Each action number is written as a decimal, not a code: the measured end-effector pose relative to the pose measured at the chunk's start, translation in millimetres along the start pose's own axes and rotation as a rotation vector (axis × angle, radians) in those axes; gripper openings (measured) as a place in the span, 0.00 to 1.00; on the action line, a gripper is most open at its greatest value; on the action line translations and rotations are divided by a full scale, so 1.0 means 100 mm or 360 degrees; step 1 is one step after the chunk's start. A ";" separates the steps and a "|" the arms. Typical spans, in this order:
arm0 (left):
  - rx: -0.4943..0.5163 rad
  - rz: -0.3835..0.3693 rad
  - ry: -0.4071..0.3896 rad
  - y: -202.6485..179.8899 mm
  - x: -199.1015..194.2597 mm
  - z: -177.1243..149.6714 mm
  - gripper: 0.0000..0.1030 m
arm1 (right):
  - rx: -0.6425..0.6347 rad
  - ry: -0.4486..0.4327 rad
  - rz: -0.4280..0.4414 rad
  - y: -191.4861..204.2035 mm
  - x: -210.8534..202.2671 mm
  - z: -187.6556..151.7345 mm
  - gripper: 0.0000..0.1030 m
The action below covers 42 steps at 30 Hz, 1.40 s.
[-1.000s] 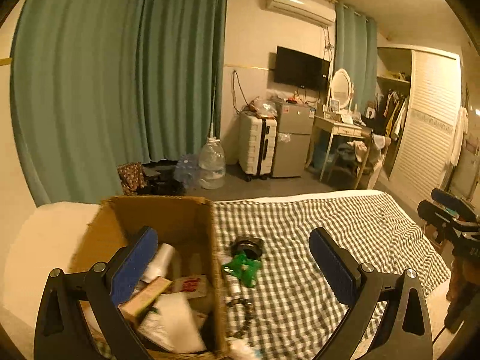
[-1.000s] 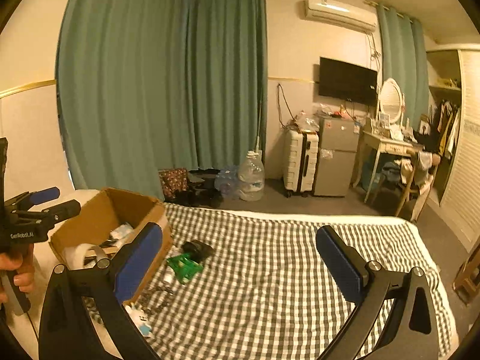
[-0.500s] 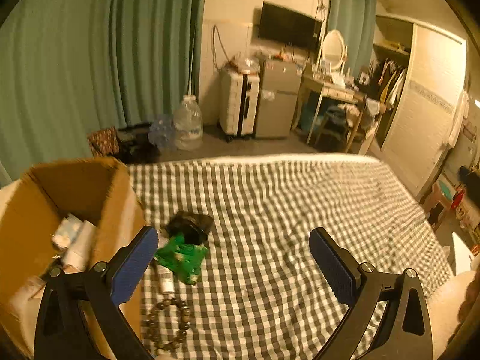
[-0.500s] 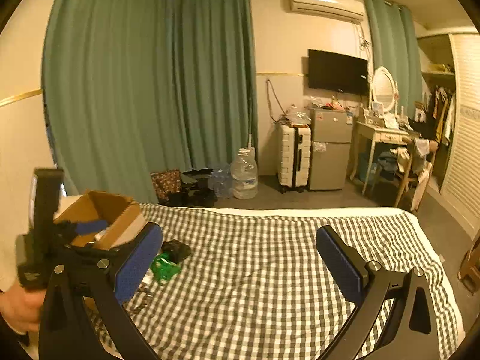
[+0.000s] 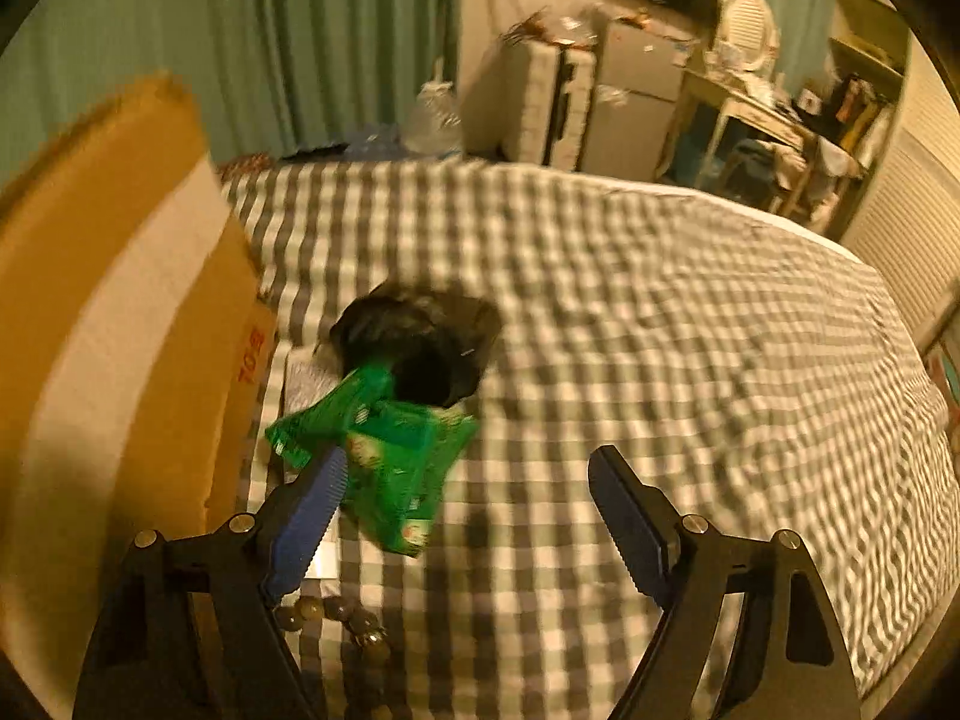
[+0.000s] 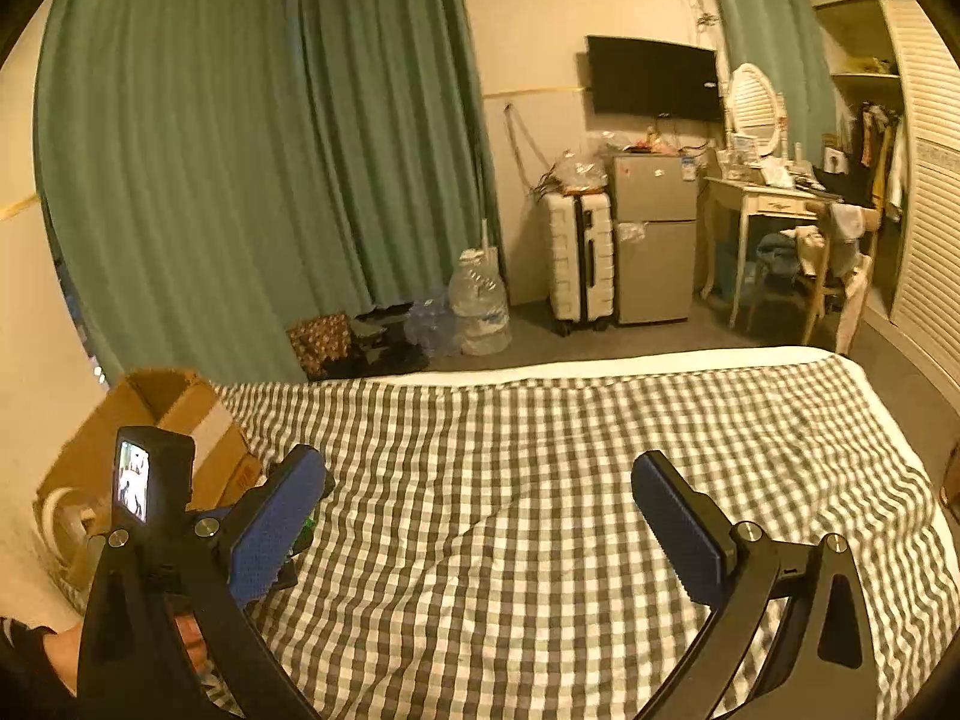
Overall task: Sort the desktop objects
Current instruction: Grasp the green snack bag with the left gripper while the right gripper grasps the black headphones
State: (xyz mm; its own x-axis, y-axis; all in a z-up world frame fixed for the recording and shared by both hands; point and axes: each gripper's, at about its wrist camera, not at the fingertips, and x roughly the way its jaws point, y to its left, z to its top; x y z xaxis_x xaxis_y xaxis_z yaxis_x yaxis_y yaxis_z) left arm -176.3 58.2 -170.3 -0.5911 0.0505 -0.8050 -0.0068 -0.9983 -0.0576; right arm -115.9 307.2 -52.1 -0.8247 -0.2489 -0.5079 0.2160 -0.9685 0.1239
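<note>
The green packet (image 5: 384, 468) lies on the checked bedspread (image 5: 660, 312), just beside the cardboard box (image 5: 120, 330), evidently the sorting destination. It is approached by the left gripper (image 5: 465, 516), whose jaws are closing but grasp nothing yet. The right gripper (image 6: 480, 516) is held wide and empty, aside.

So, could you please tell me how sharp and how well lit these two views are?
Left wrist view: motion-smeared throughout, the green packet and cardboard box soft-edged, only the left gripper, jaws closing, crisp. Right wrist view: mostly sharp, checked bedspread clear, though the box blurs at left. Both: dim orange cast, fisheye bending, dark corners.
</note>
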 end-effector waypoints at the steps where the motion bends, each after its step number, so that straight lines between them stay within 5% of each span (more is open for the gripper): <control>1: -0.0023 0.0000 0.0015 0.05 0.06 -0.01 0.83 | -0.0020 0.0015 0.0012 0.05 0.07 -0.01 1.00; 8: 0.0045 -0.0021 -0.0013 0.10 0.24 -0.06 0.83 | -0.0298 0.0144 0.0130 0.45 0.73 -0.11 1.00; 12: 0.0026 -0.0055 0.0047 0.17 0.37 -0.09 0.56 | -0.0353 0.0178 0.0171 0.56 0.97 -0.17 1.00; 17: 0.0128 -0.0124 0.0041 0.03 0.27 -0.16 0.44 | -0.0304 0.0181 0.0203 0.64 1.16 -0.21 0.99; 19: 0.0160 -0.0165 0.0058 -0.03 0.20 -0.19 0.22 | -0.0288 0.0182 0.0223 0.66 1.23 -0.20 0.99; 20: 0.0173 -0.0191 0.0072 -0.05 0.16 -0.21 0.19 | -0.0285 0.0183 0.0232 0.67 1.26 -0.20 0.99; 34: 0.0102 -0.0201 -0.0056 0.04 -0.70 -0.19 0.17 | -0.0356 0.0382 0.0430 0.96 1.76 -0.38 0.99; 37: 0.0027 -0.0162 -0.0066 0.19 -0.78 -0.06 0.17 | -0.0304 0.0362 0.0523 0.99 1.80 -0.38 0.99; 42: -0.0036 -0.0131 -0.0164 0.37 -0.95 0.05 0.17 | -0.0257 0.0331 0.0480 0.96 1.90 -0.34 0.99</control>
State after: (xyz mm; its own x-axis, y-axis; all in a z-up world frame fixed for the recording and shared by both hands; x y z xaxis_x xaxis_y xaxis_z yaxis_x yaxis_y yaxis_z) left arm -124.9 16.3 -93.3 -0.6690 0.1277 -0.7322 -0.0410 -0.9900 -0.1351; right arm -233.6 167.0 -165.8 -0.5919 -0.4990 -0.6329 0.5254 -0.8344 0.1665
